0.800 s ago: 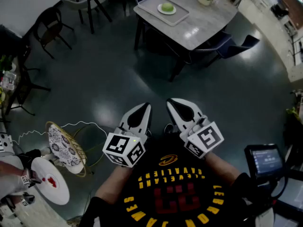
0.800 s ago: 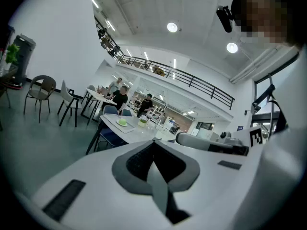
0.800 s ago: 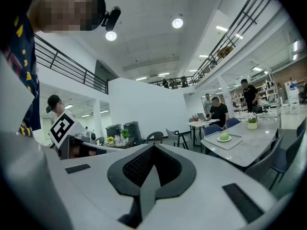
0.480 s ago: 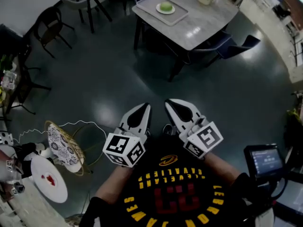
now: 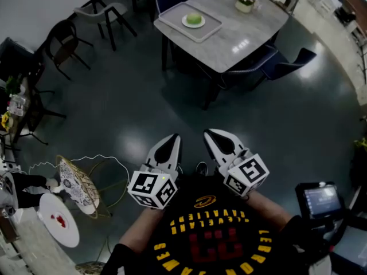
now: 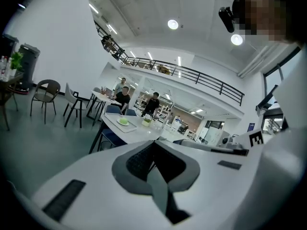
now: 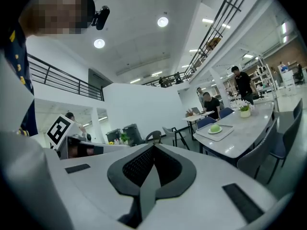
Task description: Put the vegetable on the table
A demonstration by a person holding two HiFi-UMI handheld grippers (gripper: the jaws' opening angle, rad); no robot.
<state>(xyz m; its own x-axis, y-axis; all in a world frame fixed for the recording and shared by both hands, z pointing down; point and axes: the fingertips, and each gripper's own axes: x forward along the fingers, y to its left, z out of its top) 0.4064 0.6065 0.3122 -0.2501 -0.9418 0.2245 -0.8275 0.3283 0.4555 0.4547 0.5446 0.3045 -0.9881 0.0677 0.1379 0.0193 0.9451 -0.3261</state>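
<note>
While the green vegetable point(image 5: 194, 18) sits plated on the surface point(image 5: 246, 33) at the frame's top, the left gripper point(image 5: 170, 139) and right gripper point(image 5: 213, 135) sit closed, empty, at lower centre.

The table point(image 5: 252, 27) and vegetable point(image 5: 194, 19) now sit lower in head view.
</note>
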